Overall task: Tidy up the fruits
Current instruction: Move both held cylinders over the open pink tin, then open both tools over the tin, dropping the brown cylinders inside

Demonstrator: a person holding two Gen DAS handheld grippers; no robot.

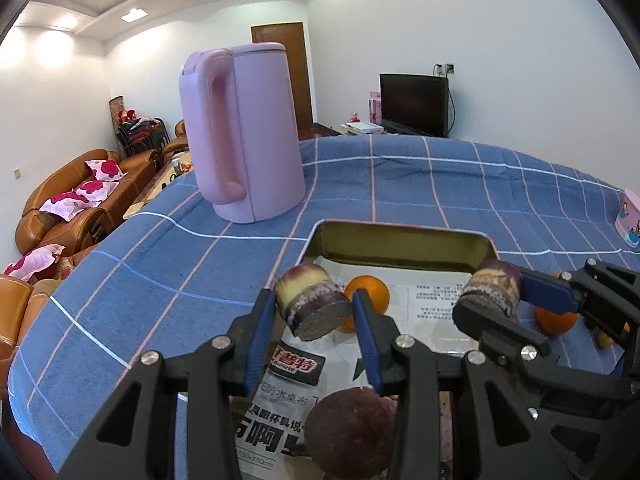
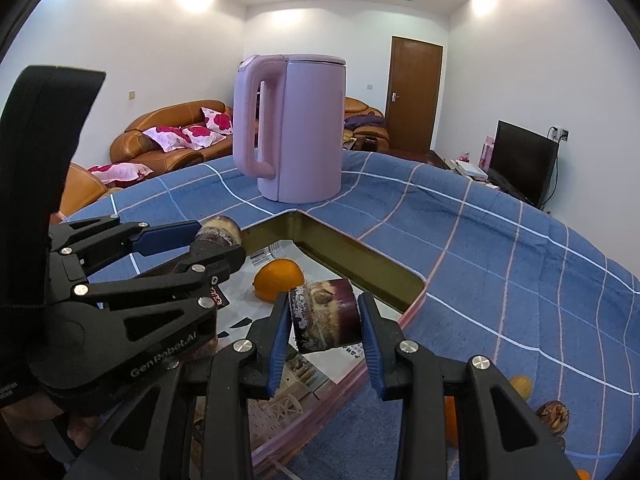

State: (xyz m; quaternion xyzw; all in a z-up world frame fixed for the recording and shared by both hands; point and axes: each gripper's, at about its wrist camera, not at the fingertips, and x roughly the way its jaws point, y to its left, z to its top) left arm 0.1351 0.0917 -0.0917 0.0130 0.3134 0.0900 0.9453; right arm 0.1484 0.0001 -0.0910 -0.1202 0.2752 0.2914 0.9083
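Observation:
My left gripper (image 1: pixel 312 300) is shut on a short purple sugarcane piece (image 1: pixel 310 306), held above the paper-lined gold tray (image 1: pixel 400 242). My right gripper (image 2: pixel 325 304) is shut on a second sugarcane piece (image 2: pixel 328 318) over the tray's right rim (image 2: pixel 360 264). Each gripper shows in the other's view: the right gripper (image 1: pixel 494 296) with its piece (image 1: pixel 494 286), the left gripper (image 2: pixel 218 240) with its piece (image 2: pixel 218 230). An orange (image 1: pixel 370 292) (image 2: pixel 280 278) lies in the tray between them. A round brown fruit (image 1: pixel 352 428) sits in the tray near me.
A tall pink kettle (image 1: pixel 240 132) (image 2: pixel 296 132) stands on the blue checked tablecloth (image 1: pixel 440 184) beyond the tray. To the right of the tray, loose on the cloth, lie an orange (image 1: pixel 556 320), a yellow fruit (image 2: pixel 520 386) and a brown fruit (image 2: pixel 554 414). A small printed box (image 1: pixel 628 220) sits far right.

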